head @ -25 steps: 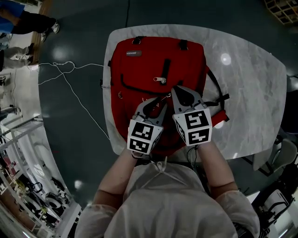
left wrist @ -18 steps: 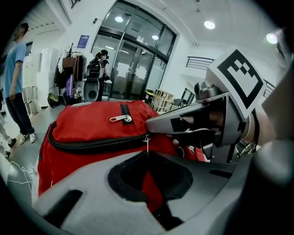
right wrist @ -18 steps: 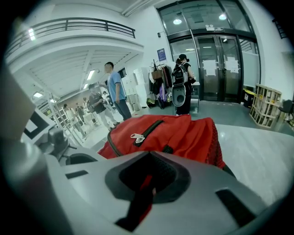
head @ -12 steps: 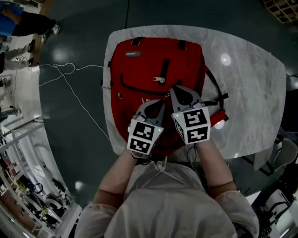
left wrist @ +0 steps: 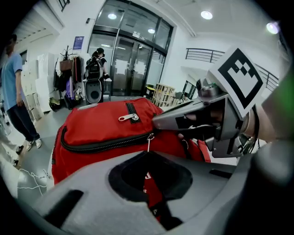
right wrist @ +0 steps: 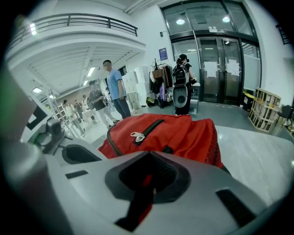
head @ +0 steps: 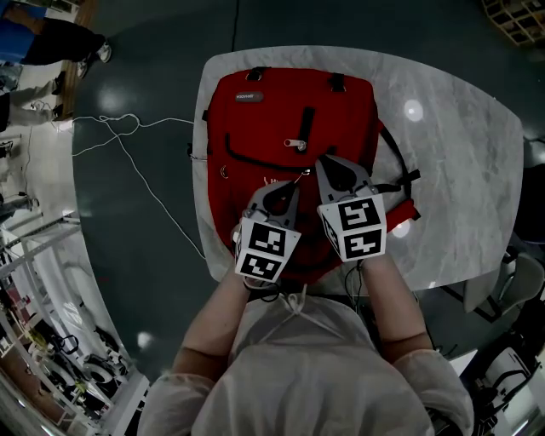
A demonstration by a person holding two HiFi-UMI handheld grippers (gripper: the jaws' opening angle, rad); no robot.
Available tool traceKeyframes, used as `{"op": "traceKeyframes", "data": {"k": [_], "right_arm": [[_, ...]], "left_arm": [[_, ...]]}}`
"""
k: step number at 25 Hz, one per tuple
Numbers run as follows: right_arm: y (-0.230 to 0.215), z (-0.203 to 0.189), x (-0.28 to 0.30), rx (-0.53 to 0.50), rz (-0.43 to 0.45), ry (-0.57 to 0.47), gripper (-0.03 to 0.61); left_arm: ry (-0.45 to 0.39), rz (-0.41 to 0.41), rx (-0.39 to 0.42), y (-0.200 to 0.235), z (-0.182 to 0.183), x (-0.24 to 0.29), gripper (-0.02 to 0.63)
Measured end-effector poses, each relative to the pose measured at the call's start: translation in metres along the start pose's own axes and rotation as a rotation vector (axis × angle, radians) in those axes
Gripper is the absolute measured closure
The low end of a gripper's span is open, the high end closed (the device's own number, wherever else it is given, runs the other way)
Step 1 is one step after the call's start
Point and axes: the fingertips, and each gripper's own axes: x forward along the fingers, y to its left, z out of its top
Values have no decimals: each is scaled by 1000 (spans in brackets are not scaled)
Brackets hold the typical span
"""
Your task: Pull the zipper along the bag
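Note:
A red backpack [head: 281, 111] lies flat on the marble table [head: 460, 170]. Its long black zipper [head: 255, 162] curves across the front and ends at a slider with a thin silver pull [left wrist: 148, 142]. My left gripper [head: 285, 189] is shut, and the pull's end runs into its tips [left wrist: 147, 153]. Just to the right, my right gripper [head: 330, 163] is shut on red bag fabric, which shows between its jaws [right wrist: 149, 153]. In the left gripper view the right gripper [left wrist: 158, 121] presses against the bag beside the slider. A second, short pocket zipper with a silver tab [head: 295, 144] lies farther up.
Black shoulder straps [head: 396, 170] trail off the bag's right side onto the table. A white cable [head: 128, 153] loops on the dark floor to the left. People [head: 51, 38] stand at the far left; a wooden crate [head: 515, 17] sits at the top right.
The left gripper's jaws, spread a second ago, have come together at the zipper pull. Both grippers and the bag have otherwise stayed almost where they were.

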Motion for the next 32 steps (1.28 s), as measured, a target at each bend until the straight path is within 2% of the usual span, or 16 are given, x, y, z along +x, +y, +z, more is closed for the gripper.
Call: {"op": "traceKeyframes", "data": {"k": [9,16,21,26,32], "right_arm": [[0,-1,1,-23,-45,21,552],[-1,-2,1,-19,-85,17,552],[-3,-3,1,-23,-120,31,552],[-4,-4,2,40,-156,41,551],[-5,-5,1,51,-180,45,551]], "left_arm": [[9,57,3,24,-13,-9,595],[2,73,9,42,-15,-15,594],[1,83,-33,63,-21,-22,594],[6,88,7,75,-24,-25,594],[42,136,48,100,-39,-30,594]]}}
